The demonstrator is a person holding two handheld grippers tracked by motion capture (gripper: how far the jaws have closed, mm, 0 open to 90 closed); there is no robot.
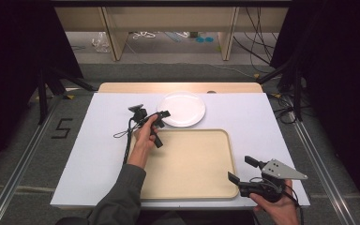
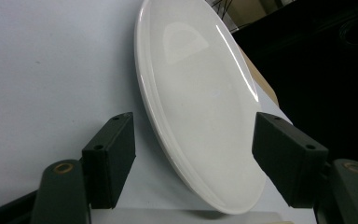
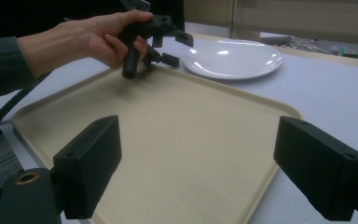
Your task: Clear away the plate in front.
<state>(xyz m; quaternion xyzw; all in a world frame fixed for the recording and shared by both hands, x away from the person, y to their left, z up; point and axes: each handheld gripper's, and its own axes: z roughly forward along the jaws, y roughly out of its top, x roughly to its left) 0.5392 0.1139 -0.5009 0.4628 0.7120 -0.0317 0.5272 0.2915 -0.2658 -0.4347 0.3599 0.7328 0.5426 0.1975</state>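
A white plate (image 1: 183, 108) lies on the white table top just beyond a beige tray (image 1: 187, 164). My left gripper (image 1: 163, 119) is at the plate's left rim, turned on its side. In the left gripper view the plate (image 2: 200, 93) has its near edge between the two spread jaws of the left gripper (image 2: 196, 135), and neither pad touches it. My right gripper (image 1: 242, 169) stands open and empty at the tray's near right corner. The right gripper view looks between the jaws of the right gripper (image 3: 196, 140) across the bare tray (image 3: 191, 116) to the plate (image 3: 235, 58) and the left gripper (image 3: 179, 49).
The white board (image 1: 98, 140) covers a wooden table whose far edge (image 1: 178, 87) shows behind the plate. A cable (image 1: 126, 136) trails from the left gripper across the board. Black stands and floor cables sit on either side of the table.
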